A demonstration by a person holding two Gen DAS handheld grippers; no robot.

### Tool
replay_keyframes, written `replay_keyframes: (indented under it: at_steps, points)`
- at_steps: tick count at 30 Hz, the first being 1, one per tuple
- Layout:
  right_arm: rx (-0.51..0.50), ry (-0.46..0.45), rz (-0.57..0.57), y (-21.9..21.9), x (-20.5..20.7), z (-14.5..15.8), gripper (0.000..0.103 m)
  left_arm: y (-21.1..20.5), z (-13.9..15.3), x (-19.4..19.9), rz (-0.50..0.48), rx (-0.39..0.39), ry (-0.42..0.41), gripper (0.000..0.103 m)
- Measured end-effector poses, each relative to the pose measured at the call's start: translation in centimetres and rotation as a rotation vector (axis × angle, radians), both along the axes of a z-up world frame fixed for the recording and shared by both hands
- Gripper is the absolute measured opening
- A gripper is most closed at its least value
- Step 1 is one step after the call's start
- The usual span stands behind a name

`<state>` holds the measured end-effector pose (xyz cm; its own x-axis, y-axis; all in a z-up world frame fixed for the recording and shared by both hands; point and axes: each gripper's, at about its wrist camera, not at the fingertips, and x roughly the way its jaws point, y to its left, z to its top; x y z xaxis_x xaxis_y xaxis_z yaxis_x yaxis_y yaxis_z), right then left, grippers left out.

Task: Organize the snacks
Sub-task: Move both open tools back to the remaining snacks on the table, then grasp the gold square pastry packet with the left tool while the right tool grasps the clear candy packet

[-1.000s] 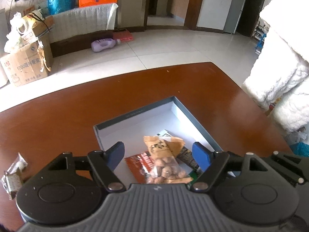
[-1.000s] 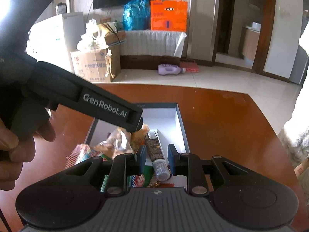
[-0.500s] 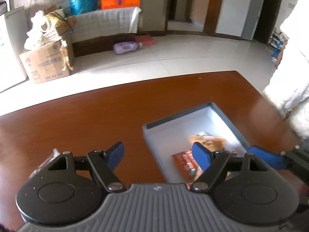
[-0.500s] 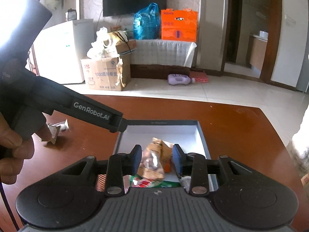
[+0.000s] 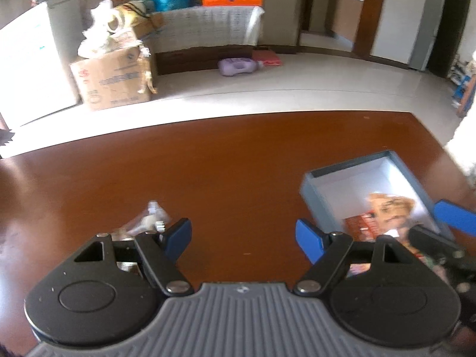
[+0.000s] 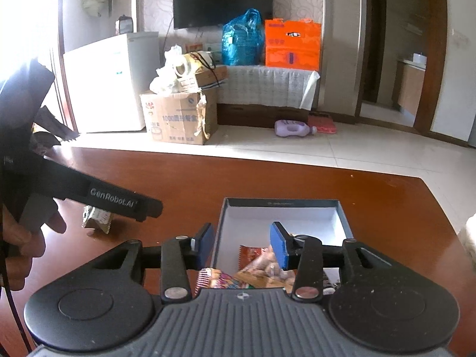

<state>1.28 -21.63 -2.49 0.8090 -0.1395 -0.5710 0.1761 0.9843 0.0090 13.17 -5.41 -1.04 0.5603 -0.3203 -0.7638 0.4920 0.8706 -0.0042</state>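
Observation:
A grey open box (image 5: 327,178) with a white inside sits on the brown table and holds several snack packets, among them an orange nut packet (image 5: 389,205). The box also shows in the right wrist view (image 6: 282,203). My left gripper (image 5: 242,238) is open and empty over bare table, left of the box. A clear-wrapped snack (image 5: 148,220) lies by its left finger; it also shows in the right wrist view (image 6: 96,218). My right gripper (image 6: 242,242) is open and empty above the box's near end, over the packets (image 6: 258,267).
The table's far edge (image 5: 238,116) borders a tiled floor. Beyond it stand a cardboard box (image 6: 178,119), a white fridge (image 6: 110,83) and a purple bottle (image 6: 293,128). The left gripper's body (image 6: 113,199) reaches in from the left in the right wrist view.
My left gripper has swung left, away from the box and toward the clear-wrapped snack. My right gripper has opened wider and pulled back a little over the box.

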Motion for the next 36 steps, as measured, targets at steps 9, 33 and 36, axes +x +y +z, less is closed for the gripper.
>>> replay_keyframes:
  at_steps: [9, 33, 36]
  points:
    - [0.004, 0.005, 0.027, 1.4, 1.0, 0.0, 0.045, 4.8, -2.2, 1.6, 0.178, 0.106, -0.062, 0.078]
    - [0.013, 0.039, 0.106, 5.5, 5.7, -1.5, 0.046, 8.2, -9.2, 3.9, 0.203, 0.07, -0.011, 0.043]
    - [0.017, 0.043, 0.122, 6.3, 6.5, -1.7, 0.046, 8.5, -9.4, 3.7, 0.18, 0.058, -0.024, 0.026]
